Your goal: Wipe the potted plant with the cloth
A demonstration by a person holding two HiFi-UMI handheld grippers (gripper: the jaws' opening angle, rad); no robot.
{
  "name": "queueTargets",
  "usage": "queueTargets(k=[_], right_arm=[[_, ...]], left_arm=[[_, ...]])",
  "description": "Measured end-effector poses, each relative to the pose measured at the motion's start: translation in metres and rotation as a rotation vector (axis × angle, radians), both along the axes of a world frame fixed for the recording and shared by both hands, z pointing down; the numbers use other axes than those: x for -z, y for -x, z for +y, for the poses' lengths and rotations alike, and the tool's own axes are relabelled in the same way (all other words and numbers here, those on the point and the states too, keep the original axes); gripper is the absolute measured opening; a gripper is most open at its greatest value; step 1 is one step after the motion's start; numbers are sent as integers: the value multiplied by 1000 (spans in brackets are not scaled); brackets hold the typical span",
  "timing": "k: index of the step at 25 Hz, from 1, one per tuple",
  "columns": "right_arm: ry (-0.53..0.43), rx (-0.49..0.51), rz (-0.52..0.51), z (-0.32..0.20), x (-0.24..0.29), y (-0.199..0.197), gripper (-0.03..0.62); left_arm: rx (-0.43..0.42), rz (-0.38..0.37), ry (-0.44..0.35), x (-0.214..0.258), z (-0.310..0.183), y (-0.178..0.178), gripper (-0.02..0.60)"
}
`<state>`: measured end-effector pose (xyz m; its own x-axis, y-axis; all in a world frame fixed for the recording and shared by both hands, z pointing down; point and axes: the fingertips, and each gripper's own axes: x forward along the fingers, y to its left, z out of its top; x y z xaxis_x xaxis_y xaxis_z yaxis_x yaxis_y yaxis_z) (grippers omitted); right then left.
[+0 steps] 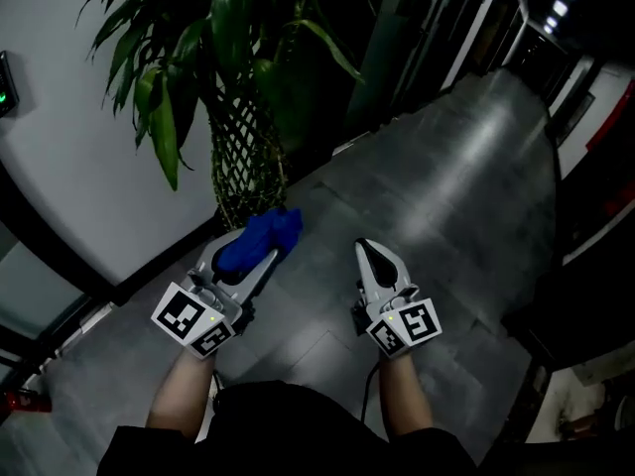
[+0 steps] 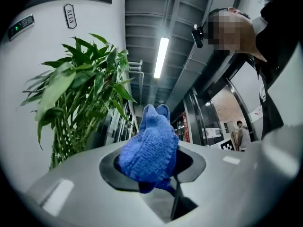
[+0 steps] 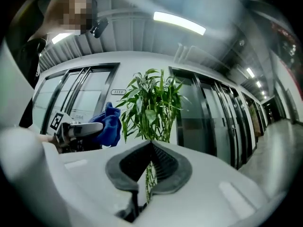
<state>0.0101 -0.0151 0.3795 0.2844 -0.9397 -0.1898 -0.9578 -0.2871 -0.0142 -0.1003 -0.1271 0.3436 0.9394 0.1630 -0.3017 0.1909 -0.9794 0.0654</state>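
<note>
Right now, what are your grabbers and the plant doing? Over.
Left gripper shut on blue knitted cloth. Right gripper shut, empty. Green leafy plant with braided stalks ahead, cloth off leaves. Nothing between.

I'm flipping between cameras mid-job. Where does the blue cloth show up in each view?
Head view: left of centre, the cloth clamped in the left gripper, below the potted plant.
Left gripper view: dead centre, the cloth bulging out between the jaws.
Right gripper view: left of centre, the cloth just left of the leaves.
Shared landmark: the potted plant, also at and.
</note>
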Motion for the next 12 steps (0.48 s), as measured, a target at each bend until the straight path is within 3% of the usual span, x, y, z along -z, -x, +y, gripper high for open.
queueTargets(k=[6,12], right_arm=[[-23,-27,-36,67,-6,-58,3],[-4,4,-47,42,-10,-93,3]], left_arm=[[-9,-21,2,-1,54,-62,155],[5,-48,-7,-3,35,-95,155]])
